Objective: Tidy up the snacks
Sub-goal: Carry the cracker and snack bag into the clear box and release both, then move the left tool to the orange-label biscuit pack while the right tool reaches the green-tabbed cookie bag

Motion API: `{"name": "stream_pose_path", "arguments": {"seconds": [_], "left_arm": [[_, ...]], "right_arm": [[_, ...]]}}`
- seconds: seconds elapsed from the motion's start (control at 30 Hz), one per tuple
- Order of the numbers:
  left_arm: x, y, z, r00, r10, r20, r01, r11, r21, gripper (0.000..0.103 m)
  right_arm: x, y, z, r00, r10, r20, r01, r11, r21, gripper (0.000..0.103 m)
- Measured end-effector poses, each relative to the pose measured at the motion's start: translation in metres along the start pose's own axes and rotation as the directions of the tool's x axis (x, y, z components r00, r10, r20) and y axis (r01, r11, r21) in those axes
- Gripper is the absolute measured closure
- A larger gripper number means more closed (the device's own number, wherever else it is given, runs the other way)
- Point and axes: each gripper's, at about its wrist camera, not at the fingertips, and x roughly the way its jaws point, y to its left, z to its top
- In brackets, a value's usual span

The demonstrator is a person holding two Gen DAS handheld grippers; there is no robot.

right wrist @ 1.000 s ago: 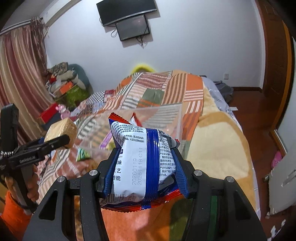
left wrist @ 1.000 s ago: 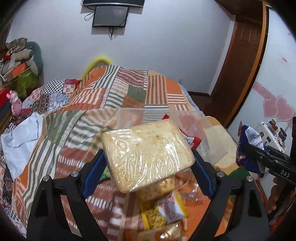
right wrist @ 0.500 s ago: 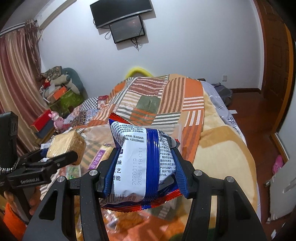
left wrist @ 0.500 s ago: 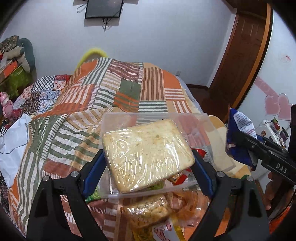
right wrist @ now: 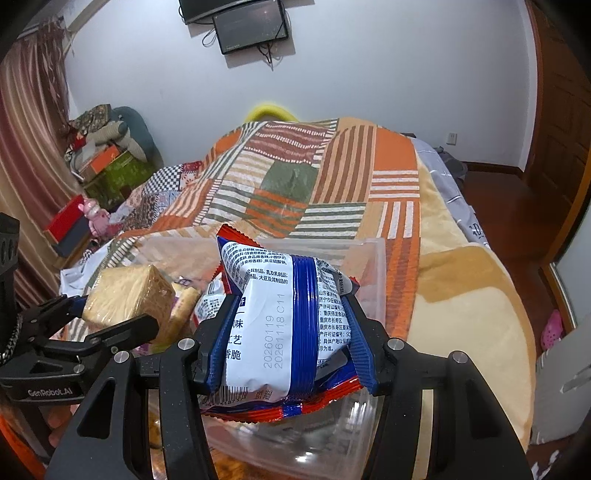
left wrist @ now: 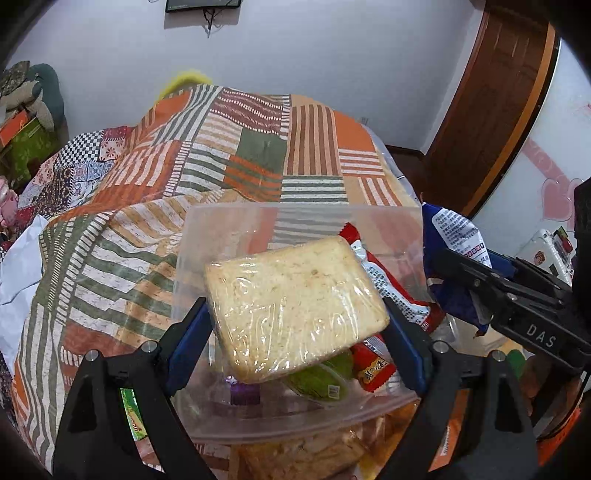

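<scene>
Sitting on the bed: clear plastic bin (left wrist: pixel 192 236), walls see-through, striped patchwork quilt (left wrist: pixel 258 155) showing through the far side. Lying inside the bin: red snack packet (left wrist: pixel 391 291), green packet (left wrist: pixel 317 380), small purple packet (left wrist: pixel 244 393), all partly hidden.

Hanging over the bin's open top: plastic-wrapped cracker block (left wrist: pixel 295 306), tan and flat, tilted, being pinched at both edges between the blue-padded fingers (left wrist: pixel 188 343) of the left gripper (left wrist: pixel 295 332). Showing again in the right wrist view: the same cracker block (right wrist: pixel 129 295), clamped in the left gripper (right wrist: pixel 110 321), just beside the bin's left wall.

Being squeezed across its middle by the right gripper (right wrist: pixel 288 332): blue and white snack bag (right wrist: pixel 277 317), red crimped edge at the bottom, printed text and date codes facing the camera, blue fingers (right wrist: pixel 358 354) pressing in on both sides so the bag is bulging. Hovering above the near right part of the clear plastic bin (right wrist: pixel 373 266). Appearing in the left wrist view too: blue and white snack bag (left wrist: pixel 454 236) at the bin's right wall, held in the black right gripper (left wrist: pixel 476 280).

Lying in front of the bin, near the camera: more wrapped snacks (left wrist: pixel 310 454), blurred and hard to identify.

Spreading beyond the quilt: beige blanket (right wrist: pixel 461 288) on the bed's right side. Hanging on the white wall: dark screen (right wrist: pixel 251 26). Standing at the right: brown wooden door (left wrist: pixel 491 92). Piling up at far left: boxes and cushions (right wrist: pixel 107 147), beside a striped curtain (right wrist: pixel 26 140).
</scene>
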Motion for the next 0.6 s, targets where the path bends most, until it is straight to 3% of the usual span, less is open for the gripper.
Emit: {"name": "stream_pose_path", "arguments": {"seconds": [0.27,0.37,0.43,0.6], "left_arm": [[0.014,0.001,-0.004,1.000,0.010,-0.029,-0.010,1.000,-0.008,0.012],[0.007,-0.001,-0.005,1.000,0.020,-0.009,-0.020,1.000,-0.003,0.010],[-0.001,-0.001,-0.005,1.000,0.024,0.009,-0.024,1.000,-0.002,0.009],[-0.026,-0.006,-0.008,0.999,0.029,0.037,-0.030,0.999,0.019,0.009]], "right_arm": [[0.003,0.001,-0.004,1.000,-0.011,-0.008,0.011,1.000,-0.006,0.049],[-0.001,0.001,-0.003,1.000,-0.003,-0.006,0.003,1.000,-0.001,0.043],[-0.007,0.003,-0.004,1.000,-0.003,0.003,0.003,1.000,-0.004,0.033],[-0.026,0.009,-0.005,1.000,0.020,0.019,-0.019,1.000,-0.019,0.029]]}}
